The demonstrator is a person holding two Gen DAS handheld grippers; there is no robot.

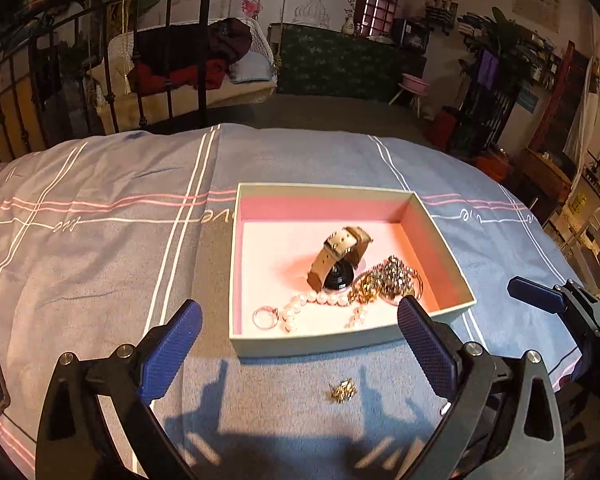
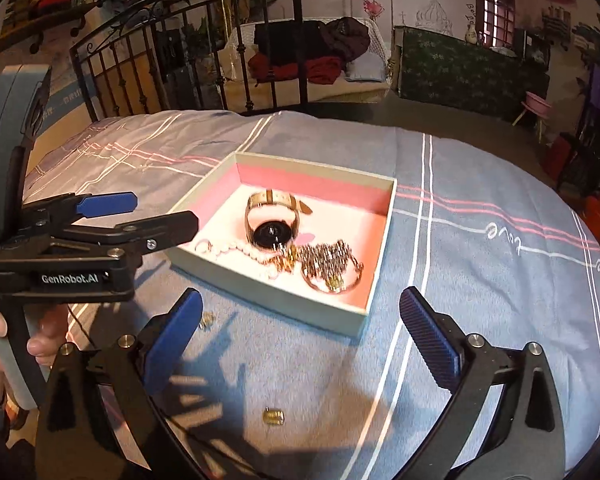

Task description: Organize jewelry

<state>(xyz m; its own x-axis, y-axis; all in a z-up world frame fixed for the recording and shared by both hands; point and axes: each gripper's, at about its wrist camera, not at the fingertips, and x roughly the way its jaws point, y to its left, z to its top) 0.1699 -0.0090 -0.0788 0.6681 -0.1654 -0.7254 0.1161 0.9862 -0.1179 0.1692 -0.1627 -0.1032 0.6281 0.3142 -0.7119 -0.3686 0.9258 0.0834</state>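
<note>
A shallow open box (image 1: 352,348) with a pink lining sits on a bed covered by a blue-grey sheet (image 1: 100,216) with white and pink stripes. Everything here is placed relative to that box.

Inside the box lie a watch (image 1: 340,260) with a tan strap standing on edge, a string of pearls (image 1: 320,300), a silver ring (image 1: 265,316) near the front wall, and a tangle of gold chain and bangles (image 1: 388,280) toward the right wall.

Two small gold pieces lie on the sheet outside the box, in front of its near wall. One gold piece (image 1: 342,391) lies just in front of the wall, seen between the fingers of the left tongs (image 1: 300,332). In the right wrist view it appears as a small glint (image 2: 206,320) off the box's near left corner. A second, a gold clasp-like piece (image 2: 274,416), lies further out from the box, closer to the camera, between and below the fingers of the right tongs (image 2: 300,320); its long side runs roughly left to right.

Both tongs are spread wide apart and hold nothing. They hover above the sheet, facing the box.

Judging from this, each loose piece lies straight ahead of one pair of tongs: the left is nearer the piece by the wall, the right nearer the clasp-like one.
</note>
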